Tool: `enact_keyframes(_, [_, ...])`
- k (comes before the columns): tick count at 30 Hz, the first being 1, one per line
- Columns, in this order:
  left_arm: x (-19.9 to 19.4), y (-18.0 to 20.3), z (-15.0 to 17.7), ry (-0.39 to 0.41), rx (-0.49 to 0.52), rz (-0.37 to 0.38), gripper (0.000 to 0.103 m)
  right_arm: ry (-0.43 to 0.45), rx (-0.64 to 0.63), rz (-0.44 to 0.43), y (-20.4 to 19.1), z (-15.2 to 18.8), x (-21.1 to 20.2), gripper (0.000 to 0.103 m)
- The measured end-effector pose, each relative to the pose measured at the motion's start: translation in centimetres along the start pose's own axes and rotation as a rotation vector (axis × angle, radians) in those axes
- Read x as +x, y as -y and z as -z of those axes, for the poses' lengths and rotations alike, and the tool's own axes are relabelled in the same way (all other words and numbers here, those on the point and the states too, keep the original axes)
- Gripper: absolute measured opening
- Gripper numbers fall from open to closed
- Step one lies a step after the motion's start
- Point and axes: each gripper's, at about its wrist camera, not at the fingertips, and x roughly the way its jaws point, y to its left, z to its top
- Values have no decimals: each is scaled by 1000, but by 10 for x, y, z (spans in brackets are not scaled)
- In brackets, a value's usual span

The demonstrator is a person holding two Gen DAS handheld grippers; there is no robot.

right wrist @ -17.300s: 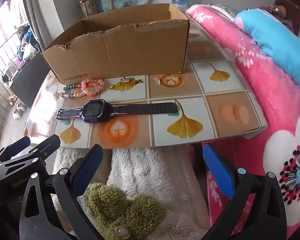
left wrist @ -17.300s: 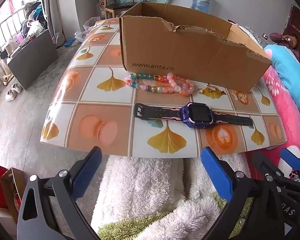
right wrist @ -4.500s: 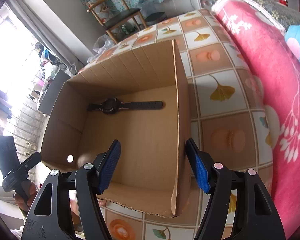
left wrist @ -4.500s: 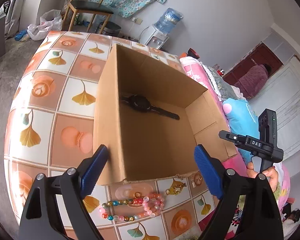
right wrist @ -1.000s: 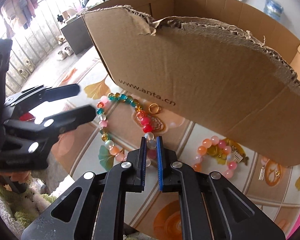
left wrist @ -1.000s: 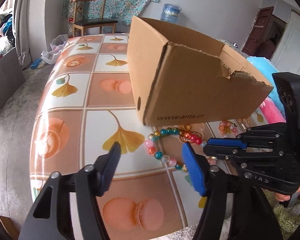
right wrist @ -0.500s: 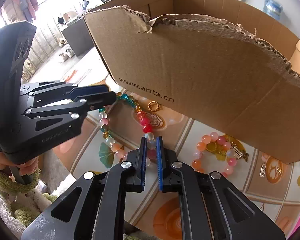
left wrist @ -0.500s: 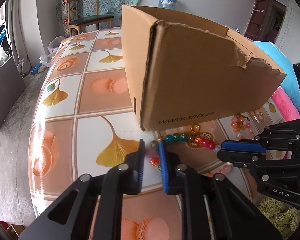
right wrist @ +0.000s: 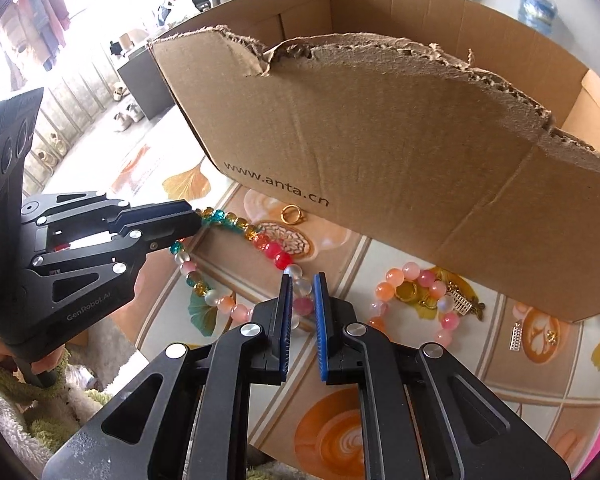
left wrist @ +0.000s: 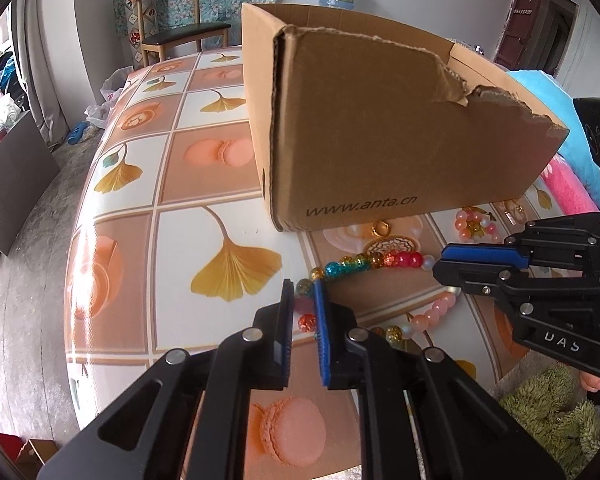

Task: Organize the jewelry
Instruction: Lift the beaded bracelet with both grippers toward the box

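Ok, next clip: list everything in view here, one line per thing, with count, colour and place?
cardboard box: one, brown, torn top edge, on the table
long bead string: one, teal, amber, red, pink and clear beads, lying in front of the box
small bead bracelet: one, pink and orange, by the box's right end
gold ring: one, against the box's front wall
small charms: a few, gold and silver, right of the bracelet
table: one, tiled ginkgo-leaf pattern
chair: one, wood, beyond the table
left gripper: fingers closed on the bead string
right gripper: fingers closed on the same string
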Motion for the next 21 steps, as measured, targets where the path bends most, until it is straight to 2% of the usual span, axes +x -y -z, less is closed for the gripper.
enact_keyframes(5, [1,3,0,-6,19,-21,11,3,-18,12,-6,0,2,10])
enact_keyframes(11, [-2,6,3,25,32,-34,10,31,-11,17,-9,0,-1,7])
enact_keyframes(21, [-31,8,2,92,24,-36,10,104,-18,30,-14,-1,-26,7])
